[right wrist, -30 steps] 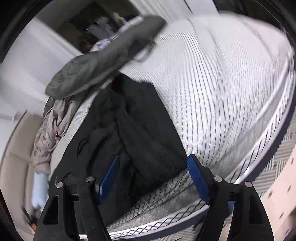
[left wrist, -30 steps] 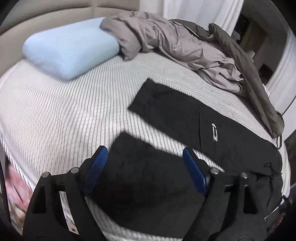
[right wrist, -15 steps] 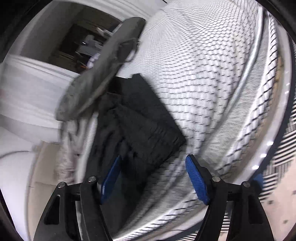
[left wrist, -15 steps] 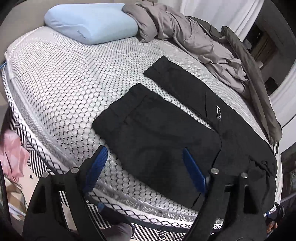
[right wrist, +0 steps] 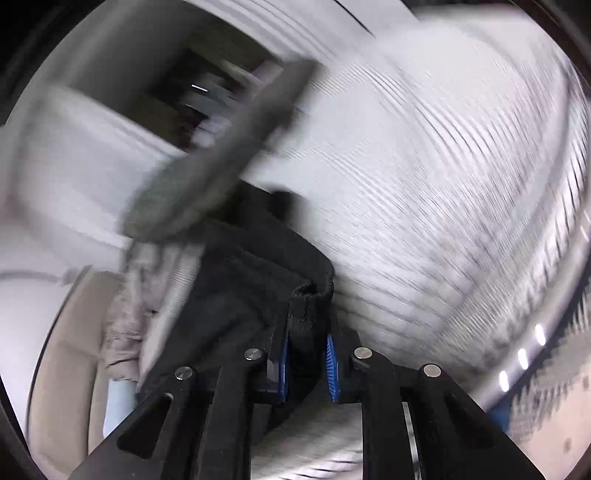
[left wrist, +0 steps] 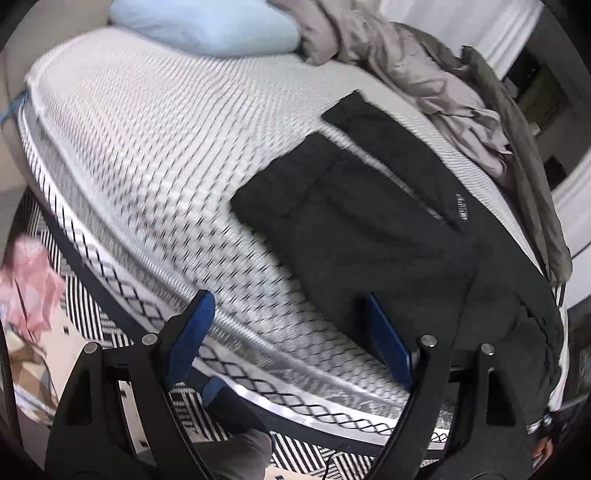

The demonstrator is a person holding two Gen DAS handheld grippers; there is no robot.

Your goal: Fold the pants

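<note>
Black pants (left wrist: 388,229) lie flat on the bed (left wrist: 155,155), toward its near edge, with both legs spread apart and pointing toward the pillow (left wrist: 207,26); the waist end sits at the far right corner of the left wrist view. No fold is visible: the legs are not yet laid one over the other, so the task appears to be at its opening step, with the whole fold left to do.

Right gripper (right wrist: 307,360): jaws have just been closing and now stand narrow, clamped on a bunched corner of the black fabric, which looks like the waistband.

Left gripper (left wrist: 291,332): jaws wide, nothing between them; it hovers over the bed's near edge, just beside the nearer leg, the right-hand pad overlapping the fabric in view. Contact cannot be confirmed.

A grey blanket (left wrist: 424,85) is heaped beyond the pants.
</note>
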